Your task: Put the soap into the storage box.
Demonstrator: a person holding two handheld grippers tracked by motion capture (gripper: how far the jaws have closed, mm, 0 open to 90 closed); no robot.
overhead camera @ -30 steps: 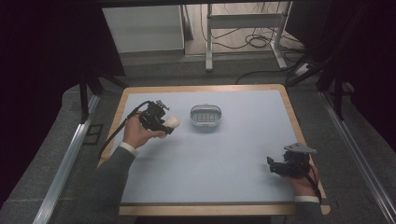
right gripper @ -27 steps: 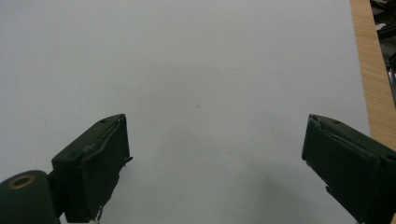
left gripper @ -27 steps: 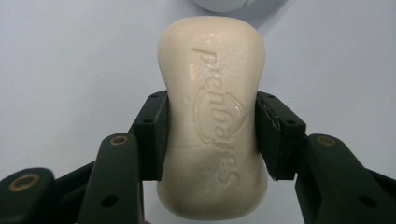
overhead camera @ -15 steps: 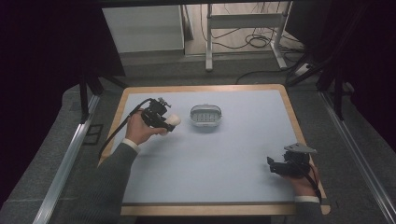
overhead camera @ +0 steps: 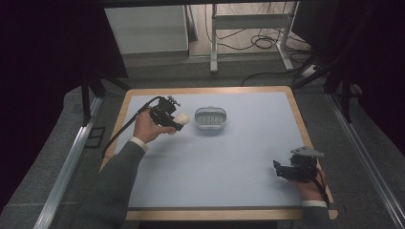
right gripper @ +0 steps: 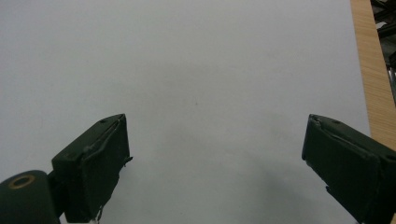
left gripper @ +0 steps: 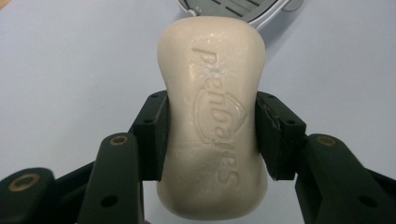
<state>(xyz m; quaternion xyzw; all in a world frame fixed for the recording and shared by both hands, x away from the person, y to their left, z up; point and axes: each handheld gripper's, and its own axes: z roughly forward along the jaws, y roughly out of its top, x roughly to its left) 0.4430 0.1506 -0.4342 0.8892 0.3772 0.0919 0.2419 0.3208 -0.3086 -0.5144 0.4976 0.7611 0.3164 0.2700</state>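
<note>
Cream-coloured and waxy, the waisted bar of soap (left gripper: 212,116) sits clamped across its narrow middle between the two black pads of my left gripper (left gripper: 211,135), its embossed lettering facing the camera. In the high view I carry the same bar (overhead camera: 180,121) above the pale blue table mat (overhead camera: 215,162), just beside the small grey oval soap dish with a slotted floor (overhead camera: 210,118), whose rim (left gripper: 261,14) shows beyond the far end of the bar in the left gripper view. I cannot tell whether the bar is already level with the dish's rim or a little short of it.

I judge the soap to be fairly light and stiff, solid enough that the pads do not dent it, but its smooth surface looks slick, and a few small droplets or blemishes on its face suggest it could slide if I squeeze too hard or tilt it. The pinched waist is the sensible place to hold: the wider ends on either side of the pads keep the bar from creeping lengthways out of the grip. A hold nearer either rounded end would, I think, squirt it free. A drop could chip a corner.

My right gripper (overhead camera: 282,169) rests low at the near right of the mat, its jaws standing wide apart over bare mat with nothing between them, well apart from the soap and the dish.
</note>
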